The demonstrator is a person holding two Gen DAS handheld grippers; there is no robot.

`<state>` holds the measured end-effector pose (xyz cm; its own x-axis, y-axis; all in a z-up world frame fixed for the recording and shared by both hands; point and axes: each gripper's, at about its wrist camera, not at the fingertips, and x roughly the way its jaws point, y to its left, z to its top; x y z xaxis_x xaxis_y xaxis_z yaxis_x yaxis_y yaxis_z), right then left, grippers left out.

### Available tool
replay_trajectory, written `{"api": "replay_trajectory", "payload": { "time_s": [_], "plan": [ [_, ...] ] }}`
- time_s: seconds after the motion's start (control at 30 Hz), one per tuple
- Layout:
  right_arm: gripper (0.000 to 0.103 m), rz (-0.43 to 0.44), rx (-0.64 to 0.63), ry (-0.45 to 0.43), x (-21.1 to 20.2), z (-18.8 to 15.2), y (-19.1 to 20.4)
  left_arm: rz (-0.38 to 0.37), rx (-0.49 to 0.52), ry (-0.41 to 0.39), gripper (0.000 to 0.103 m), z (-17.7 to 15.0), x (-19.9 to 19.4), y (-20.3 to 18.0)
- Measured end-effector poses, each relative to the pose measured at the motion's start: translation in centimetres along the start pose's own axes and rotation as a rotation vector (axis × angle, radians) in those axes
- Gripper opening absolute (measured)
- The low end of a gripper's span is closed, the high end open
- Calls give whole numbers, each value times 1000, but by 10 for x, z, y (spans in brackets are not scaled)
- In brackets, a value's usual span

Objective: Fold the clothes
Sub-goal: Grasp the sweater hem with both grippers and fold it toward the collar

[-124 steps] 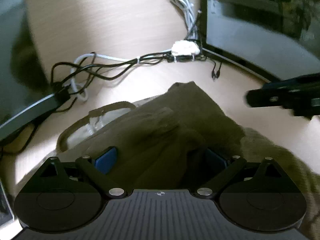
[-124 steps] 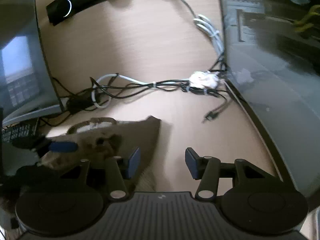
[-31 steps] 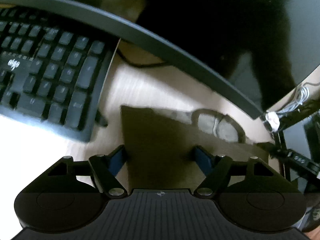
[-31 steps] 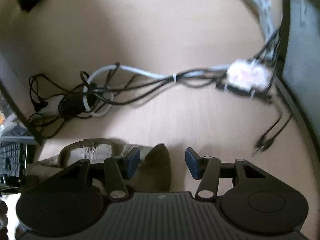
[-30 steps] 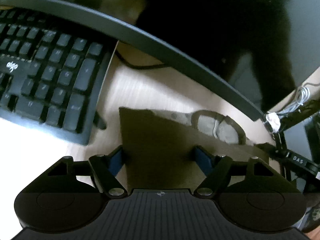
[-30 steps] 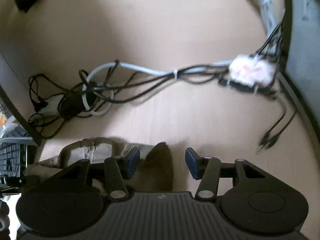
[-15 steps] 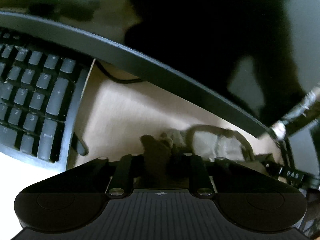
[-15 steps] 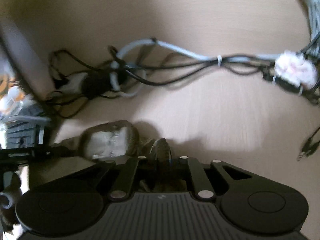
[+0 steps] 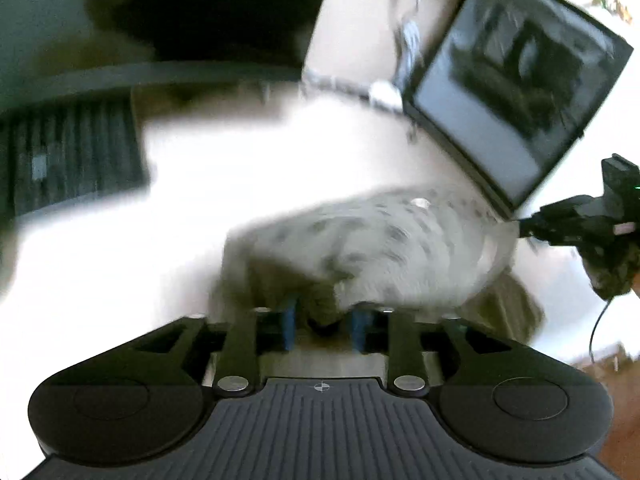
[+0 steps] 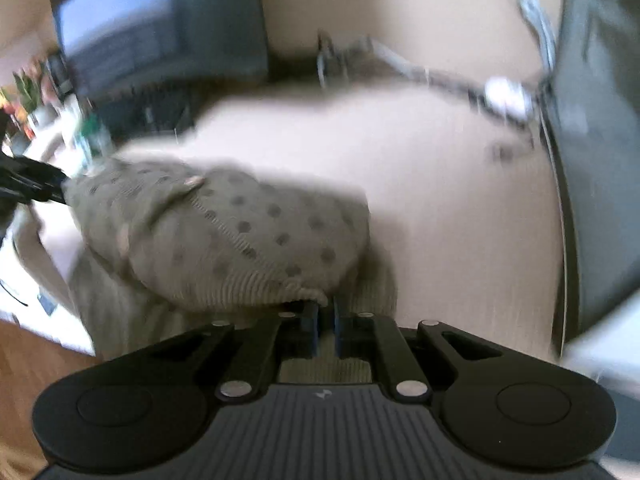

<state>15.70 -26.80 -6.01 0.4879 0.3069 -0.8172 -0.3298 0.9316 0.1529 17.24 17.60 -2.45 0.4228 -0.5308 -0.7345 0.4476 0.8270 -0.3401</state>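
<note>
An olive-grey garment with dark dots (image 10: 224,236) is lifted in a bulging fold over the wooden desk; it also shows in the left wrist view (image 9: 380,252), blurred. My left gripper (image 9: 324,326) is shut on a corner of the garment. My right gripper (image 10: 327,330) is shut on another corner, its blue pads nearly touching with cloth between them. The right gripper appears at the right edge of the left wrist view (image 9: 580,224), and the left one at the left edge of the right wrist view (image 10: 32,184).
A keyboard (image 9: 68,164) lies at the left under a dark monitor (image 9: 192,12). A second screen (image 9: 516,92) stands at the right. A bundle of cables (image 10: 436,76) runs across the back of the desk (image 10: 440,208). The wooden floor (image 10: 36,364) shows below the desk edge.
Both grippers, shut on the garment's corners, have pulled back and up from near the monitor and cables, flipping the cloth so its dotted side shows. The views are blurred by motion.
</note>
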Motion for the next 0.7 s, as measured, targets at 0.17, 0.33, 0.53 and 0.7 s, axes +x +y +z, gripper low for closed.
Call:
{"api": "replay_trajectory", "payload": {
  "time_s": [0.17, 0.33, 0.53, 0.7],
  "plan": [
    [35, -34, 35, -14, -23, -17, -15, -99, -122, 1, 68, -23, -16, 25],
    [65, 80, 223, -177, -36, 14, -28, -254, -334, -98, 93, -17, -17, 50],
    [67, 128, 341, -132, 37, 46, -17, -291, -552, -23, 93, 11, 56, 60],
    [25, 137, 309, -128, 79, 78, -4, -178, -501, 25, 76, 43, 100, 59]
  ]
}}
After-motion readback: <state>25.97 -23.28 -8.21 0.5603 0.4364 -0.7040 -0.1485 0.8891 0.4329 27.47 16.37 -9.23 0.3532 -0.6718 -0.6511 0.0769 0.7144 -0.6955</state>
